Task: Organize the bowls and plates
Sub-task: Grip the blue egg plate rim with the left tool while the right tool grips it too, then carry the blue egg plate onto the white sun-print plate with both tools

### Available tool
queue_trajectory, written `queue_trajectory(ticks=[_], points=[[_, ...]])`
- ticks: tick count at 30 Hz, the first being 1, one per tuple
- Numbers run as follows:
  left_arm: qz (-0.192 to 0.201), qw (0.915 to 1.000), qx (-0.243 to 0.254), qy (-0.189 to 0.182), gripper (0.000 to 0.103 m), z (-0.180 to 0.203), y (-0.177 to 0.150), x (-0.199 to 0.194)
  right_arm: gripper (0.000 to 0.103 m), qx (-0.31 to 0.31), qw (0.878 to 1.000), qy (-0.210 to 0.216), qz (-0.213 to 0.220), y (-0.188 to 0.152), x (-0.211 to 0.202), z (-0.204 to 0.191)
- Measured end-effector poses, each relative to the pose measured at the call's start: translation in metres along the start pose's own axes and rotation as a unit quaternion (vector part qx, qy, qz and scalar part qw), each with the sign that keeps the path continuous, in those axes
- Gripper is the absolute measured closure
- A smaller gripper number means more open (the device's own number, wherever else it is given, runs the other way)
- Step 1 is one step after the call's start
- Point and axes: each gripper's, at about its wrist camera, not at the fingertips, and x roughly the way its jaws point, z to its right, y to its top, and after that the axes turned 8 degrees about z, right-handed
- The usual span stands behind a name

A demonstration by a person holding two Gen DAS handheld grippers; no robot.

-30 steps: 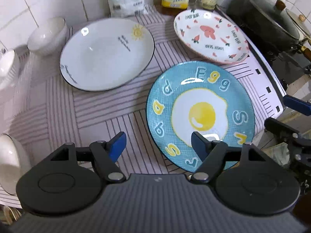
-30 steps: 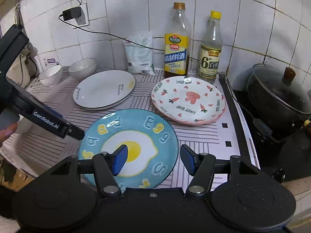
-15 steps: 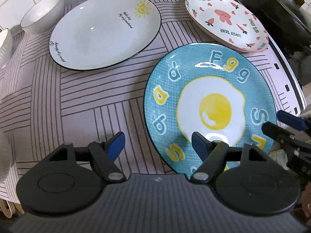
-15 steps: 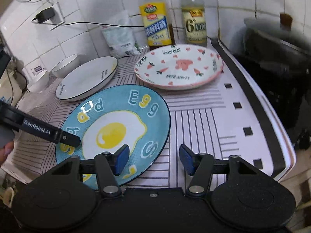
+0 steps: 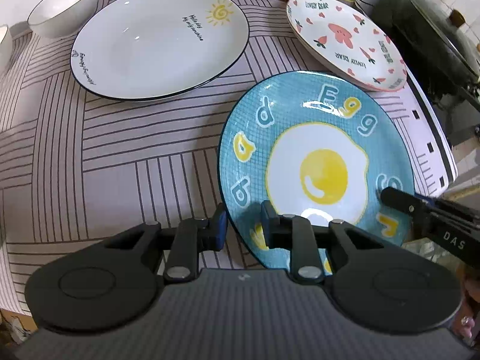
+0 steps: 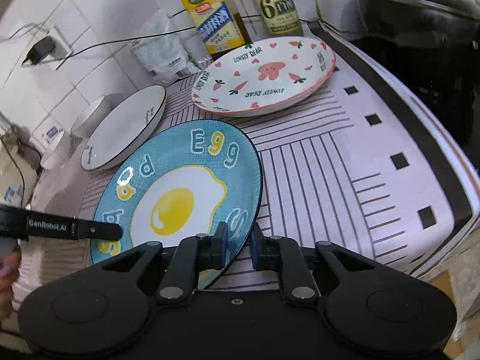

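Observation:
A blue plate [image 5: 318, 177] [image 6: 174, 207] with a fried-egg picture lies at the front of the striped mat. My left gripper [image 5: 243, 226] straddles its near left rim, jaws closing, one pad outside the edge and one on the plate's face. My right gripper [image 6: 238, 243] is shut on the near right rim, the edge pinched between its blue pads. Each gripper also shows at the side of the other's view: the right gripper [image 5: 399, 201] and the left gripper [image 6: 99, 229]. Behind stand a white sun plate [image 5: 159, 42] [image 6: 126, 129] and a pink bear plate [image 5: 345, 39] [image 6: 267, 75].
A white bowl [image 5: 64, 7] [image 6: 87, 114] sits at the back left, with another bowl's edge beside it. Two bottles [image 6: 216, 21] [image 6: 276, 6] and a bag [image 6: 162, 48] line the tiled wall. A black lidded pot [image 5: 429, 39] [image 6: 420, 15] stands on the right.
Both grippers came down onto the blue plate and their wide-apart jaws closed over its near rim. The right gripper also rolled, tilting its view.

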Motion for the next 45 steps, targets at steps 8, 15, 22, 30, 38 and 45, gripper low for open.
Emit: queue_trajectory(ticks=[8,15,22,30,38,45], points=[[0.019,0.9998,0.007,0.003,0.081,-0.005,-0.002,-0.009,0.084,-0.016,1.000,-0.004,0.004,-0.001,-0.009,-0.012],[0.019,0.9998,-0.001,0.001,0.081,-0.014,-0.011,-0.029,0.085,-0.042,0.999,-0.005,0.004,0.003,-0.021,-0.029],[0.039,0.9990,0.003,0.022,0.081,-0.016,-0.008,-0.060,0.084,-0.037,0.999,0.027,0.011,0.013,-0.032,-0.039],[0.047,0.9982,-0.026,0.025,0.081,-0.033,0.008,-0.092,0.084,-0.062,0.996,0.063,0.018,0.036,-0.032,-0.066],[0.058,0.9972,-0.032,0.034,0.081,-0.057,0.038,-0.105,0.084,-0.075,0.994,0.080,0.011,0.064,-0.015,-0.093],[0.059,0.9974,-0.025,0.034,0.081,-0.079,0.067,-0.098,0.084,-0.065,0.994,0.081,0.017,0.084,0.009,-0.111]])
